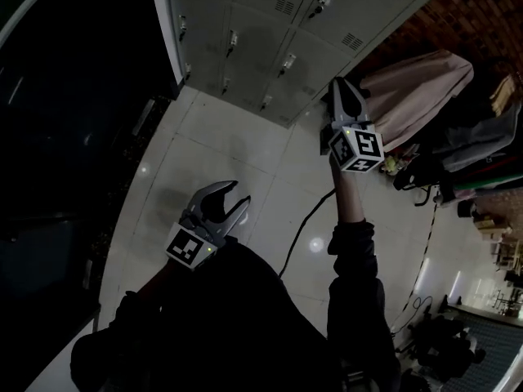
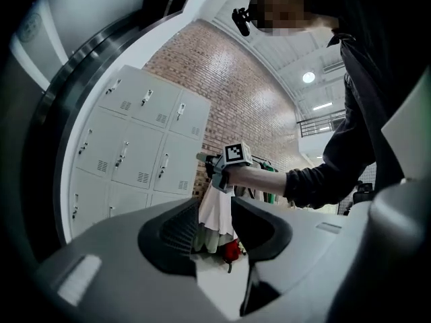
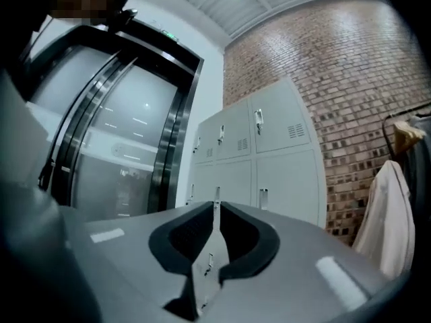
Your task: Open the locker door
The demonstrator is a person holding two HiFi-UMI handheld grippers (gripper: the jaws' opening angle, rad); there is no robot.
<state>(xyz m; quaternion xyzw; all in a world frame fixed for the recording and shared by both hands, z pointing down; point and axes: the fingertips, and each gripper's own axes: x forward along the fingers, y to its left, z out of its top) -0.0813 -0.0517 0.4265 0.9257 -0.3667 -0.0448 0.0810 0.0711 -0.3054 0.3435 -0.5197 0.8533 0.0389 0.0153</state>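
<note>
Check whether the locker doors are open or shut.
Shut: every locker door in view lies flush with its neighbours, and none is swung out.

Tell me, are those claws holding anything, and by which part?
Nothing is held. The left claw is open and empty; the right claw is shut on nothing, clear of the lockers.
</note>
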